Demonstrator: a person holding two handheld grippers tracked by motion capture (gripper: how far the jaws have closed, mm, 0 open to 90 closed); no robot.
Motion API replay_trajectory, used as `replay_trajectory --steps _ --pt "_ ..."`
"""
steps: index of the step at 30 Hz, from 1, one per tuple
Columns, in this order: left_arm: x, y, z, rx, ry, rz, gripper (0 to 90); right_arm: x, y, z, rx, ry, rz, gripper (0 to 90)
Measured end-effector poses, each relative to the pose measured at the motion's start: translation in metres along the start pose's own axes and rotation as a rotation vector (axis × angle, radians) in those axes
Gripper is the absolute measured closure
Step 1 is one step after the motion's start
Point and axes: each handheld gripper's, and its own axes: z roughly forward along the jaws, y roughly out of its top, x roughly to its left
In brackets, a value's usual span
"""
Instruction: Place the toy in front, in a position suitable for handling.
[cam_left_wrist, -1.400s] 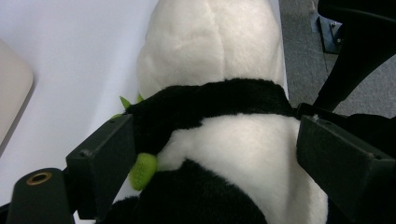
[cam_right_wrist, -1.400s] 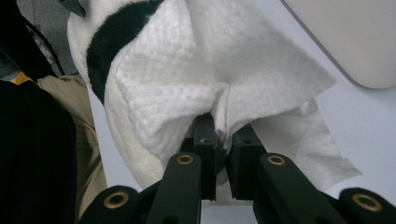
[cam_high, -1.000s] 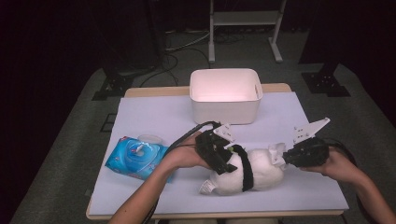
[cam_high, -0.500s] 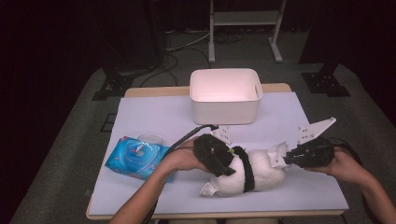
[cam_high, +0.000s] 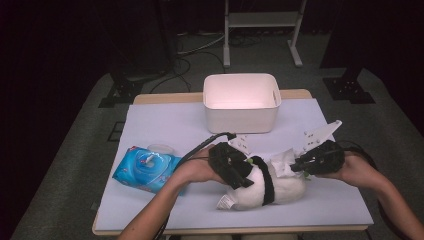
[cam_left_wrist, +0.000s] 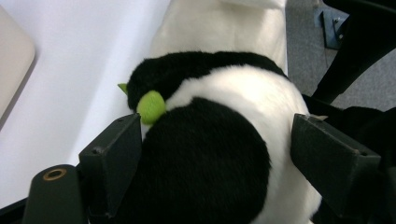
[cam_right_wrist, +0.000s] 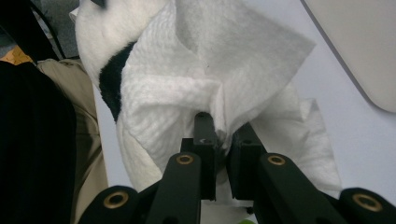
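A black-and-white plush toy (cam_high: 282, 189) lies on its side near the table's front edge. My left gripper (cam_high: 244, 175) straddles its rounded black-and-white end (cam_left_wrist: 224, 116). Its jaws have just been closing, with the plush between them, and both pads (cam_left_wrist: 114, 154) press into the fur beside a small green tab (cam_left_wrist: 151, 106). My right gripper (cam_high: 296, 167) is shut on a bunched white wipe (cam_right_wrist: 187, 70), pinched between the pads (cam_right_wrist: 204, 135). The wipe (cam_high: 281, 162) drapes over the toy's white upper side.
A white bin (cam_high: 240, 112) stands behind the toy at mid-table. A blue pack of wipes (cam_high: 147, 170) lies at the left, with a small clear lid (cam_high: 160, 148) behind it. The pale sheet (cam_high: 165, 125) covers the tabletop. Both forearms come in from the front edge.
My right gripper has lifted slightly with the wipe still pinched in it. The left hand and the plush toy have stayed in place.
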Motion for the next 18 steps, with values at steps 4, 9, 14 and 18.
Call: replay_trajectory --steps 4,9,14,18 --pt "-0.003 0.0 -0.003 0.006 0.004 0.016 17.6 -0.002 -0.005 0.0 -0.015 0.008 0.018 82.6" --pt "-0.002 0.0 -0.005 -0.001 0.007 0.02 16.6 -0.003 -0.011 0.0 -0.022 0.013 0.034 82.6" --pt "-0.002 -0.001 -0.008 0.001 0.018 0.021 16.5 -0.004 -0.018 -0.001 -0.033 0.014 0.06 82.6" --pt "0.0 -0.003 -0.006 0.008 0.038 0.026 16.9 -0.004 -0.018 0.0 -0.029 0.02 0.064 82.7"
